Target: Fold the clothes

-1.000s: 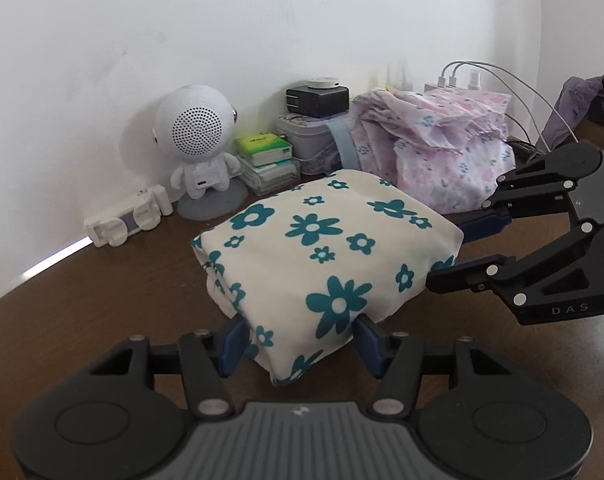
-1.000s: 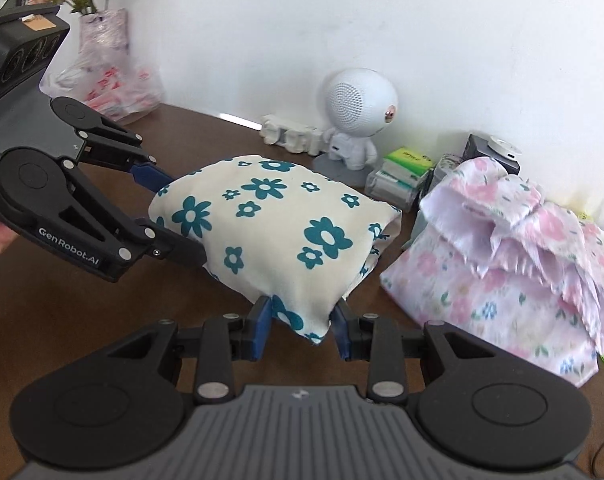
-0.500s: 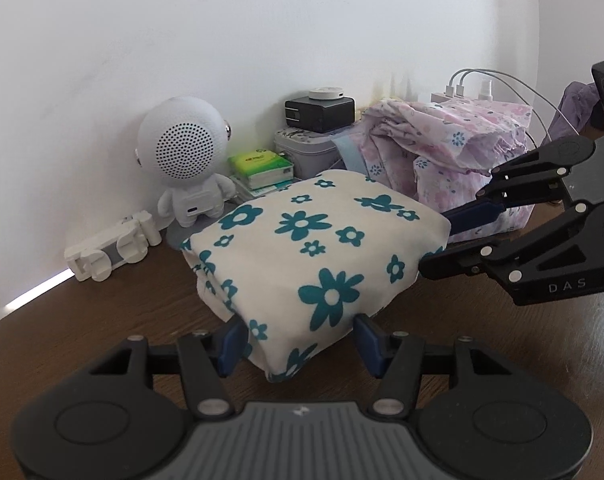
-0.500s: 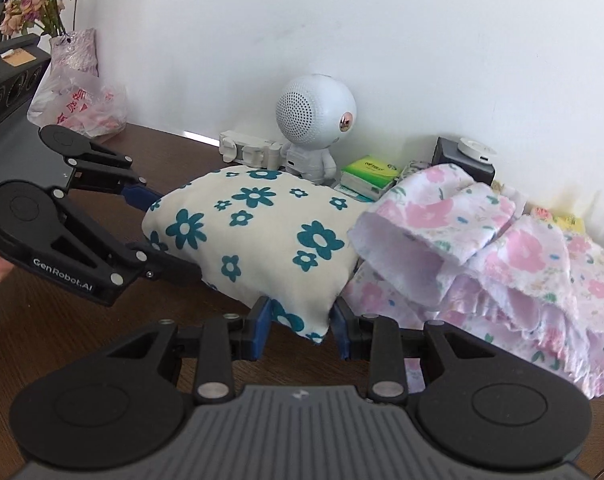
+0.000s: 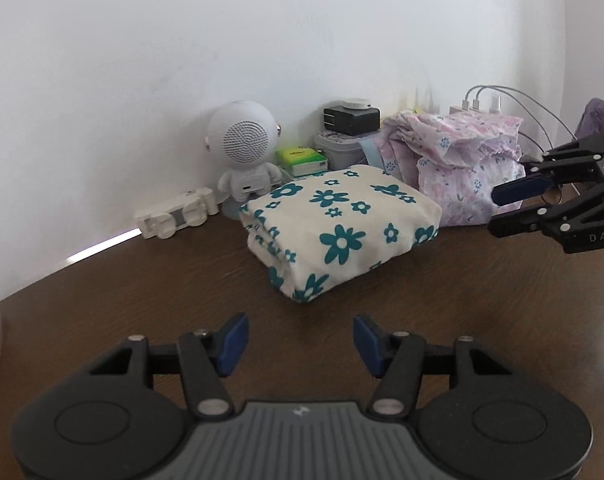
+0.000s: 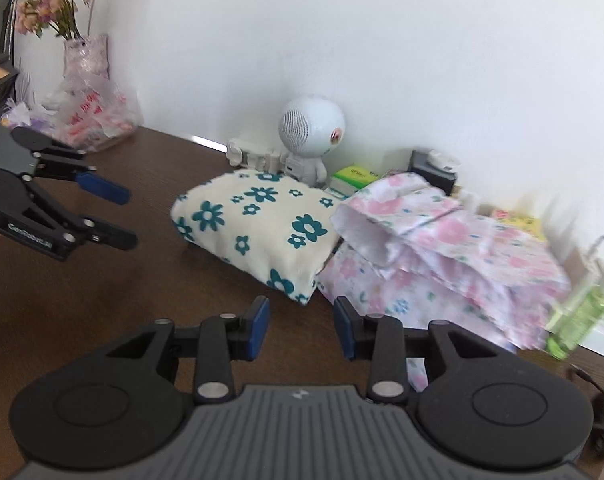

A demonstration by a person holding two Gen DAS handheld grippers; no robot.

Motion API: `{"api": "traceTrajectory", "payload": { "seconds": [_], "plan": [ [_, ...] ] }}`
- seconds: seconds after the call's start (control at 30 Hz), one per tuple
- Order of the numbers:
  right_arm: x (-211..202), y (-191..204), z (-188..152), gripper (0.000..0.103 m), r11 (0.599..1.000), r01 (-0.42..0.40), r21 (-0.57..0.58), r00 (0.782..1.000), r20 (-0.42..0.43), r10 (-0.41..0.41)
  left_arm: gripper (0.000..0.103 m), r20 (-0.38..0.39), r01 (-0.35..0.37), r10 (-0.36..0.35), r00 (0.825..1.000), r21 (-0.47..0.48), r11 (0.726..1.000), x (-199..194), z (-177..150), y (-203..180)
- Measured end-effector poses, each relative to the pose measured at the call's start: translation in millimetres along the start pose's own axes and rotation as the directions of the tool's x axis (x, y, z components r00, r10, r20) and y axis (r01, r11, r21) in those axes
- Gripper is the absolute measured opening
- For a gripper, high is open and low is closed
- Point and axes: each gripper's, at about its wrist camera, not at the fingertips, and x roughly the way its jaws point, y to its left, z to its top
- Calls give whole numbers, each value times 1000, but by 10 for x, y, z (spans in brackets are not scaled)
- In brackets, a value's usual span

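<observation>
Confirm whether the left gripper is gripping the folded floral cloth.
No: the left gripper stands open and clear of the folded floral cloth.

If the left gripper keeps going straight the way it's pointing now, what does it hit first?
Most likely the near corner of the folded teal-flowered cloth, straight ahead of the left gripper. Its jaws are open and empty. Since it points downward, it might meet the bare table just short of it; depth is unclear.

White wall (image 5: 262, 40) — brown table (image 5: 142, 300)

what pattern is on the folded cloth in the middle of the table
Cream with teal flowers on the folded cloth; clearest in the left wrist view.
</observation>
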Motion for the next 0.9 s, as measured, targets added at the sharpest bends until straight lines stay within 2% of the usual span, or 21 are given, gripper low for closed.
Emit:
{"api": "traceTrajectory", "payload": {
  "seconds": [0.07, 0.13, 0.27, 0.3, 0.33, 0.37, 0.43, 0.5, 0.63, 0.7, 0.8, 0.9],
  "plan": [
    [-362, 46, -92, 42, 1000, -1, 32, 1000, -1, 1, 74, 20, -19, 21, 1000, -70, 997, -409, -109, -139],
    [-740, 108, -216, 58, 997, 0, 71, 1000, 2, 0, 82, 68, 0, 11, 998, -153, 988, -781, -289, -320],
    [-1374, 308, -592, 68, 983, 34, 182, 999, 22, -39, 82, 114, -10, 44, 993, -287, 958, -1337, -709, -809],
    [-1508, 341, -696, 73, 974, 36, 224, 999, 21, -42, 83, 116, -28, 66, 991, -307, 951, -1419, -799, -943],
    [-1638, 375, -802, 83, 963, 38, 266, 999, 21, -45, 84, 117, -47, 89, 989, -326, 944, -1498, -886, -1078],
    [-1751, 416, -917, 88, 950, 46, 308, 998, 21, -55, 89, 117, -62, 109, 987, -348, 935, -1553, -970, -1199],
    [-1927, 503, -1124, 103, 935, 66, 349, 996, 38, -84, 92, 106, -72, 116, 988, -354, 933, -1567, -1131, -1425],
    [-2071, 580, -1317, 102, 918, 89, 387, 993, 35, -112, 91, 79, -83, 118, 990, -355, 931, -1563, -1265, -1629],
    [-2249, 665, -1658, 103, 870, 125, 478, 989, 6, -145, 91, 60, -88, 123, 991, -407, 909, -1601, -1460, -1825],
    [-2277, 739, -1807, 103, 864, 147, 482, 987, -19, -157, 91, 48, -102, 134, 990, -416, 904, -1618, -1541, -1901],
    [-2280, 848, -1953, 103, 865, 187, 465, 981, -35, -193, 92, 35, -119, 143, 989, -377, 918, -1609, -1590, -2009],
    [-2236, 933, -2009, 103, 869, 189, 457, 980, -36, -195, 91, 49, -106, 134, 990, -383, 918, -1601, -1646, -2053]
  ]
}}
